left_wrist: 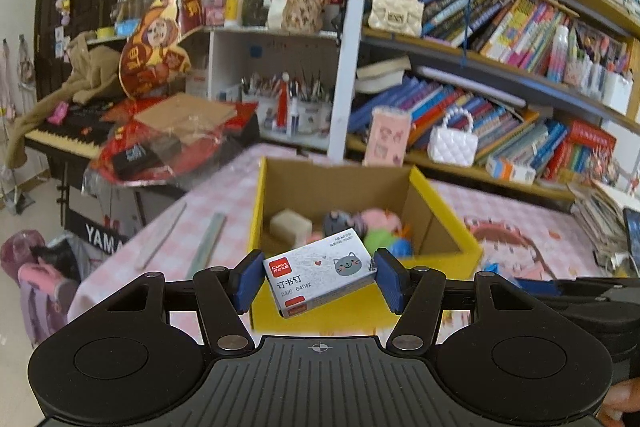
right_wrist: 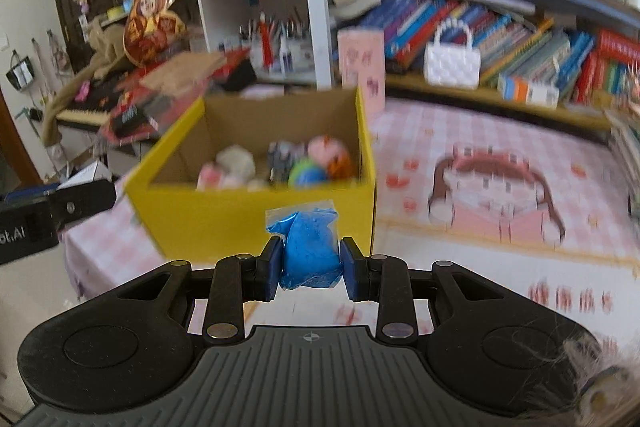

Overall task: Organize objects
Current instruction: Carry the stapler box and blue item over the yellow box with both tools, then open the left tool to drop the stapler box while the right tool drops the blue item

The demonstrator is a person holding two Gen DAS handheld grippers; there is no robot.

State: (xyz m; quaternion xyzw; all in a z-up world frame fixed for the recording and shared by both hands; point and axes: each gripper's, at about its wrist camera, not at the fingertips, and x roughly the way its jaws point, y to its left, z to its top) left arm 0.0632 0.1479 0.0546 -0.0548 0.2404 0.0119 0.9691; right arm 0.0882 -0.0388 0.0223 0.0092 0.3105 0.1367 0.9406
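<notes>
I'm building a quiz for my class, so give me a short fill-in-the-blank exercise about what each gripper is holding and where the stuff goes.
1. The left gripper is shut on a box of staples printed with a grey ____.
2. The right gripper pinches a small clear bag of ____ putty.
3. Toys already lie inside the open ____ cardboard box.

Missing words: cat; blue; yellow

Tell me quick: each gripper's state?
Left gripper: closed on a small white cardboard staple box with a cat drawing.
Right gripper: closed on a blue lump in clear plastic.
</notes>
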